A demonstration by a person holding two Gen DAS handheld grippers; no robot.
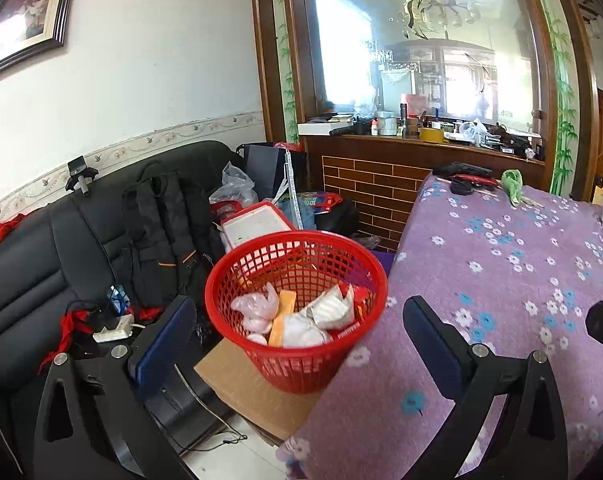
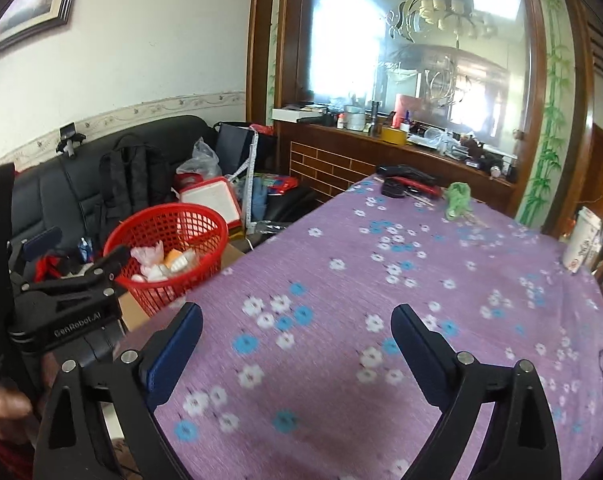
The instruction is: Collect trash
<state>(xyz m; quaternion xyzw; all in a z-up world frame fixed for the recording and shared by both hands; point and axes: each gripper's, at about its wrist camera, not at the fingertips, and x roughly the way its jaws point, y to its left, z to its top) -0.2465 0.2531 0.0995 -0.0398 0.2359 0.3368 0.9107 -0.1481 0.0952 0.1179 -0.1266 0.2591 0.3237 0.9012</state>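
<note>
Both sets of jaws stand wide with nothing between them: the left gripper point(image 1: 297, 332) hangs over the edge of the desk point(image 1: 501, 280) with its opening in line with the red basket point(image 1: 301, 364), and the right gripper point(image 2: 297, 344) hovers above the desk's purple flowered cloth, apart from it. No earlier view lets me say more of their motion. The basket stands upright, mouth to the ceiling, on a flat brown cardboard piece point(image 1: 253, 392) just beside the desk's corner. Inside it lies the trash: a crumpled pink plastic bag point(image 1: 255, 306), an orange packet point(image 1: 283, 316) standing on end with its long axis tilted along the basket's wall, and white crumpled wrappers point(image 1: 325, 312) heaped against the desk-side wall. Beyond the basket sits a black sofa point(image 1: 29, 264) carrying a black backpack point(image 1: 161, 224). At the desk's far end lie a green cloth point(image 1: 512, 184) and a red-and-black tool point(image 1: 471, 180).
</note>
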